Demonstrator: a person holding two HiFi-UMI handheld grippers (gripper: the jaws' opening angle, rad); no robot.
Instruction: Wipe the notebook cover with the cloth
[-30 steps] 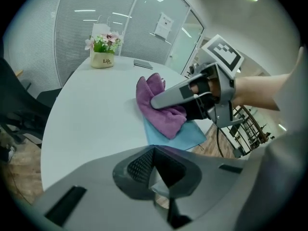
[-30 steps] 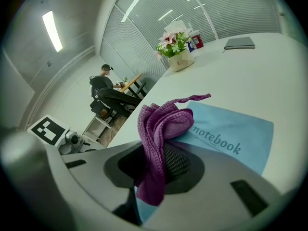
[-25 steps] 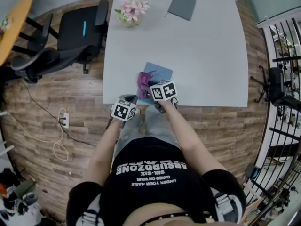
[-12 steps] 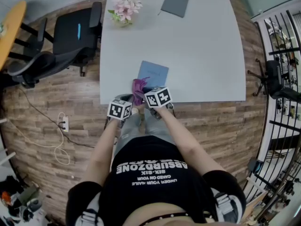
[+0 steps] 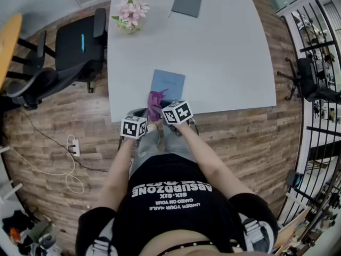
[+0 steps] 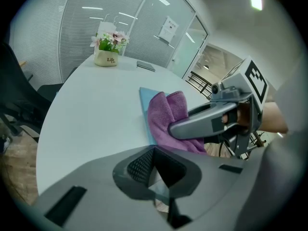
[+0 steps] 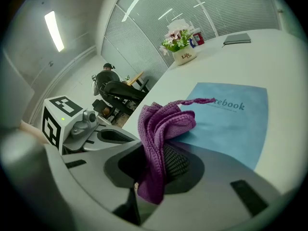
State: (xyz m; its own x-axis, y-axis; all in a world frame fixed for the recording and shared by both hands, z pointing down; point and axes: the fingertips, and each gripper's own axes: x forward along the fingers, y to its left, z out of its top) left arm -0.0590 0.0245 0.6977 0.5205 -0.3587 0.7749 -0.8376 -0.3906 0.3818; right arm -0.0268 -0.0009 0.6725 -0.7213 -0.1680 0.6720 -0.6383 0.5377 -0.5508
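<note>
Right gripper view: the right hand-held gripper (image 7: 155, 163) has its jaws closed on a purple cloth (image 7: 161, 124), which bunches up between them and hangs down a little below.
Left gripper view: the left hand-held gripper (image 6: 154, 153) has its jaws together, and I see nothing held between them.
Place of the hand-held grippers: both are at the near edge of the surface (image 5: 224, 63), the left one just beside the right one.
Cloth: its free end lies over the near edge of the notebook (image 7: 231, 121).
Notebook: light blue, closed, flat on the surface close to its near edge, with the cover up.
Farther on the surface: a pot of pink flowers (image 5: 128, 16) and a dark grey flat book (image 5: 187, 2), both well apart from the notebook.
Floor: wooden, with a black office chair (image 5: 74, 44) beside the surface.
</note>
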